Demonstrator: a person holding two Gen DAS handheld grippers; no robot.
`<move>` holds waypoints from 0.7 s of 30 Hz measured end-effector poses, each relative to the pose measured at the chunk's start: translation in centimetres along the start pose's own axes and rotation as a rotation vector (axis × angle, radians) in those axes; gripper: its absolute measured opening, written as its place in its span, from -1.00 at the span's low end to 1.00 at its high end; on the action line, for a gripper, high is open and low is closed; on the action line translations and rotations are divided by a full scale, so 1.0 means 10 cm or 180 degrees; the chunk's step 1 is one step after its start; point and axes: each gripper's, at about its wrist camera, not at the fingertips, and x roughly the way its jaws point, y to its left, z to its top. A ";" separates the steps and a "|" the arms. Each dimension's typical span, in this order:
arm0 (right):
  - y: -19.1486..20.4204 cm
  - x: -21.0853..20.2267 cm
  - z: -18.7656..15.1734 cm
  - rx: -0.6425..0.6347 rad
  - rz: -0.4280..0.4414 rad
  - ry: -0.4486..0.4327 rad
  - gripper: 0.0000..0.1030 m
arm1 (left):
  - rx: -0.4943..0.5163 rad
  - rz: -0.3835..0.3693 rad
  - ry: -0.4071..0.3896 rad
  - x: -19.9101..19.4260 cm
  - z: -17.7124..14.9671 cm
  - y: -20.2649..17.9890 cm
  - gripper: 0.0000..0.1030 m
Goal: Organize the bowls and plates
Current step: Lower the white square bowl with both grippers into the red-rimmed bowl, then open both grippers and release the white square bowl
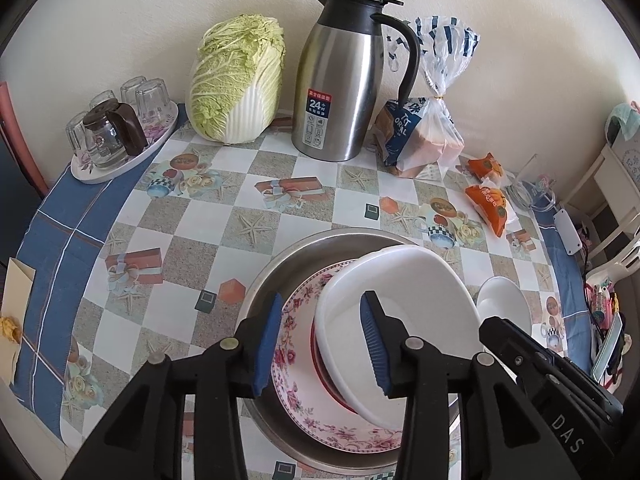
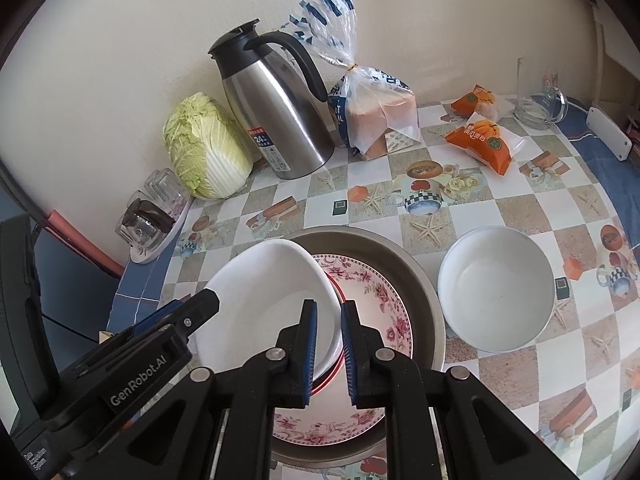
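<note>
I see a metal basin (image 1: 280,280) on the table with the checked tablecloth (image 1: 224,200). Inside it lies a floral plate (image 1: 296,344), and on the plate sits a bowl with a red rim (image 2: 338,292), mostly hidden. On top of that rests a white bowl (image 1: 408,304), tilted.

My left gripper (image 1: 320,344) is over the stack with its jaws apart; the blue pads (image 1: 267,344) stand on either side of the white bowl's near rim and do not press on it. My right gripper (image 2: 329,350) has its jaws narrow, and the far rim of the white bowl stands between its pads (image 2: 310,348) — they seem to pinch this rim, together with the red-rimmed bowl's edge below.

A second white bowl (image 2: 498,288) stands alone on the tablecloth, just beside the basin on its right, upright.

Along the wall behind I see a napa cabbage (image 1: 236,80), a steel thermos jug (image 1: 344,76), a bag of sliced bread (image 1: 424,132) and two orange snack packets (image 2: 482,142). A tray with upturned glasses (image 1: 120,132) is at the left edge — well apart from the basin.
</note>
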 end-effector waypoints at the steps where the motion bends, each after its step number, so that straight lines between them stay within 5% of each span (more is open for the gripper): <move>1: 0.00 -0.01 0.00 -0.0003 -0.0007 -0.0007 -0.71 | -0.0011 0.0012 0.0000 -0.01 0.00 0.01 -0.06; 4: -0.01 -0.02 0.01 0.0004 -0.0035 -0.0001 -0.66 | -0.0060 0.0067 0.0004 -0.02 0.01 0.04 0.09; 15: -0.07 -0.02 0.02 0.0023 -0.0163 -0.0015 0.31 | -0.0070 0.0201 0.0098 0.04 -0.01 0.12 0.23; 16: -0.07 -0.02 0.02 0.0030 -0.0162 -0.0014 0.33 | -0.0060 0.0207 0.0111 0.05 -0.01 0.12 0.29; 18: -0.09 0.00 0.02 0.0042 -0.0160 -0.0006 0.43 | -0.0054 0.0227 0.0103 0.05 -0.01 0.13 0.76; 21: -0.11 0.02 0.02 0.0056 -0.0166 0.0008 0.54 | -0.0043 0.0226 0.0075 0.04 -0.01 0.13 0.76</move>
